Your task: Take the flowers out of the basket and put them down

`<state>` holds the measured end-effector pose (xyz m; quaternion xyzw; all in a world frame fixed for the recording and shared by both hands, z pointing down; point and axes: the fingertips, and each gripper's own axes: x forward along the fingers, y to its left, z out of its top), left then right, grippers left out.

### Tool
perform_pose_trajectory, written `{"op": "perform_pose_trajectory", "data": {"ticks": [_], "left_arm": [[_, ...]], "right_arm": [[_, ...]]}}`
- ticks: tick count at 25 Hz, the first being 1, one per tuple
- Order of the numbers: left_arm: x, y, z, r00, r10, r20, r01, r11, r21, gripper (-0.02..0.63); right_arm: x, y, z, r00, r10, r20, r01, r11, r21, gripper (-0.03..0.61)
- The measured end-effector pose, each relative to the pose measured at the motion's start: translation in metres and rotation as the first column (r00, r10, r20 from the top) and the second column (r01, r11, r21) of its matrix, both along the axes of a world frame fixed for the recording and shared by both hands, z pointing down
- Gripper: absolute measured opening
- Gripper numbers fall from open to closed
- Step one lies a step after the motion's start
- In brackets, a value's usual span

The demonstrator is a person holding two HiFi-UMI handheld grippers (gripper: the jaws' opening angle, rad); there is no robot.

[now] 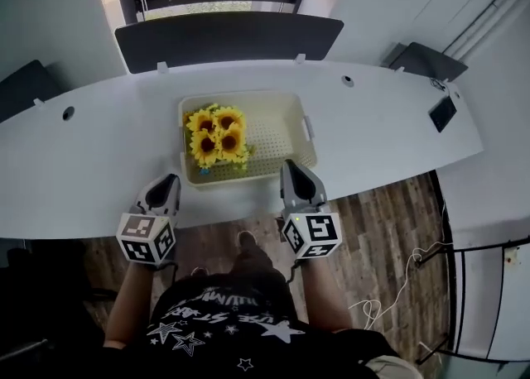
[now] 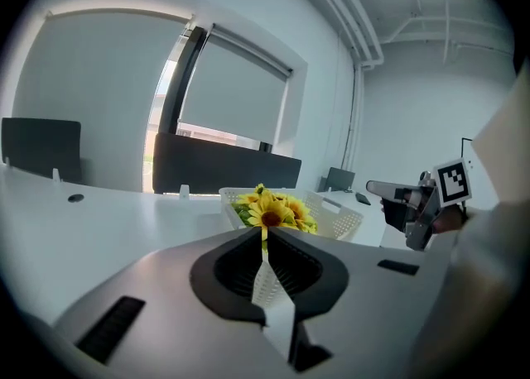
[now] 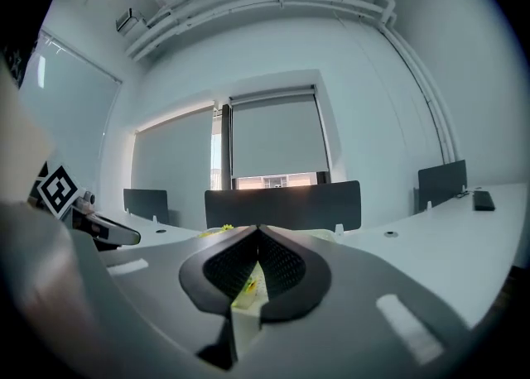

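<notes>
A bunch of yellow sunflowers (image 1: 218, 136) lies in the left part of a cream perforated basket (image 1: 286, 127) on the white table (image 1: 99, 162). Both grippers hover near the table's front edge, short of the basket. My left gripper (image 1: 168, 180) is shut and empty, left of the basket's near corner. My right gripper (image 1: 291, 165) is shut and empty at the basket's near right rim. In the left gripper view the sunflowers (image 2: 272, 208) and basket (image 2: 338, 218) show just beyond the closed jaws (image 2: 263, 232), with the right gripper (image 2: 396, 200) to the side. The right gripper view shows its jaws (image 3: 257, 232) closed.
A dark partition (image 1: 228, 38) runs along the table's far edge below a window. A phone (image 1: 442, 113) lies at the table's right end. Wooden floor (image 1: 389, 228) and a white cable (image 1: 397, 290) lie right of the person.
</notes>
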<state>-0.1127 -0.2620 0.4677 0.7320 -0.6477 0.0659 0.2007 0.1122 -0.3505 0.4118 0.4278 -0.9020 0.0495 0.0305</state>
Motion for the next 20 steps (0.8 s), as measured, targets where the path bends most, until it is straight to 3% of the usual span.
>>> {"op": "perform_pose_trajectory", "data": {"ticks": [7,10,20], "left_arm": [[-0.009,-0.023,0.014,0.989,-0.149,-0.017,0.147,0.985,-0.092,0.016],[-0.01,-0.028,0.027,0.982,-0.188,-0.029,0.181,0.969,-0.165,0.11],[-0.014,-0.04,0.04,0.965,-0.258,0.05,0.263,0.937,-0.229,0.115]], "right_arm": [[-0.018,-0.055,0.004,0.992,-0.121,-0.04,0.121,0.993,-0.018,0.003],[-0.027,-0.072,0.015,0.982,-0.174,-0.078,0.169,0.983,-0.068,0.003],[-0.062,-0.103,0.035,0.896,-0.397,-0.198,0.367,0.914,-0.174,0.003]]}}
